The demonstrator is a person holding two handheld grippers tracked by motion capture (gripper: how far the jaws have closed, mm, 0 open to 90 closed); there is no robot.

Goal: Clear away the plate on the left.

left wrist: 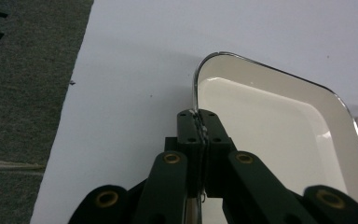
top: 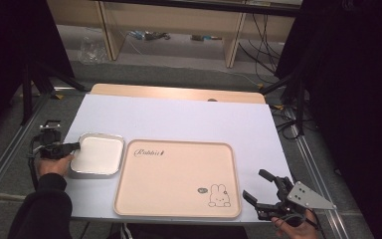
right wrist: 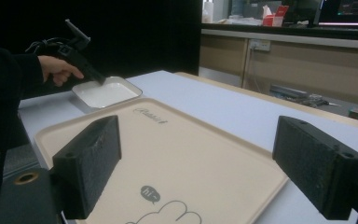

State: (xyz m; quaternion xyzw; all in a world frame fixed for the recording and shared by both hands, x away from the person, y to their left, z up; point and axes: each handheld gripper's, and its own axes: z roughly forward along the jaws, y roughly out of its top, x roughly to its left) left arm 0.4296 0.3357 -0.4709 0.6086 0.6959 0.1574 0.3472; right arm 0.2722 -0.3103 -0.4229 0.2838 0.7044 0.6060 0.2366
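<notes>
A small white square dish [top: 98, 155] with a metal rim sits on the white table sheet, left of a beige tray [top: 178, 178] printed with a rabbit. My left gripper [top: 78, 146] is shut on the dish's left rim; in the left gripper view both jaws pinch the rim [left wrist: 196, 122] with the dish [left wrist: 270, 126] spreading to the right. My right gripper [top: 258, 188] stands open near the table's front right corner, off the tray's right edge. In the right gripper view its wide-apart jaws frame the tray [right wrist: 177, 154], with the dish [right wrist: 106, 92] and the other hand's gripper [right wrist: 86, 65] beyond.
The white sheet [top: 189, 117] covers a wooden table whose far edge [top: 179, 92] shows. Grey carpet and metal rails run along both sides. Wooden furniture legs and cables lie beyond the table. Black curtains hang left and right.
</notes>
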